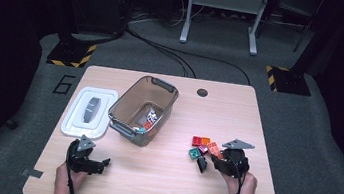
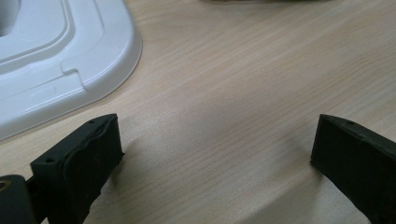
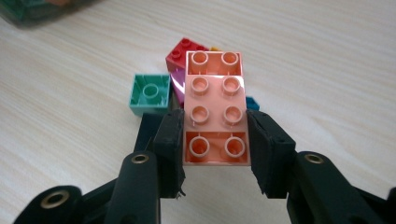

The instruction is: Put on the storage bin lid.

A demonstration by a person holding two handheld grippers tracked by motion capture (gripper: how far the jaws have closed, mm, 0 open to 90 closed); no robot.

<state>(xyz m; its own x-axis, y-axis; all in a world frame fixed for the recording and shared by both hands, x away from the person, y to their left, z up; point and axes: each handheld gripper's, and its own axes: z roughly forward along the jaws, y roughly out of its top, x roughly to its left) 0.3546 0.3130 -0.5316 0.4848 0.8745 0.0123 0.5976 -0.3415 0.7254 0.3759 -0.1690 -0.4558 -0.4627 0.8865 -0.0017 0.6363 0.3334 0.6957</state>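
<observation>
- The place looks like a lab or a test room for recordings, not a home.
- One wooden table (image 1: 159, 176) stands alone on grey carpet (image 1: 305, 145).
- Black cables (image 1: 166, 51) run over the floor.
- Stand bases with yellow and black warning stripes (image 1: 70, 55) are beside the table.
- Metal frame legs (image 1: 221, 13) stand behind it, and the surroundings are dark.

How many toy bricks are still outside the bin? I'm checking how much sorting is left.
At least 6: a long pink brick clamped in the right gripper, and beyond it a green one, a red one, with magenta, orange and blue slivers showing behind. More may be hidden.
</observation>
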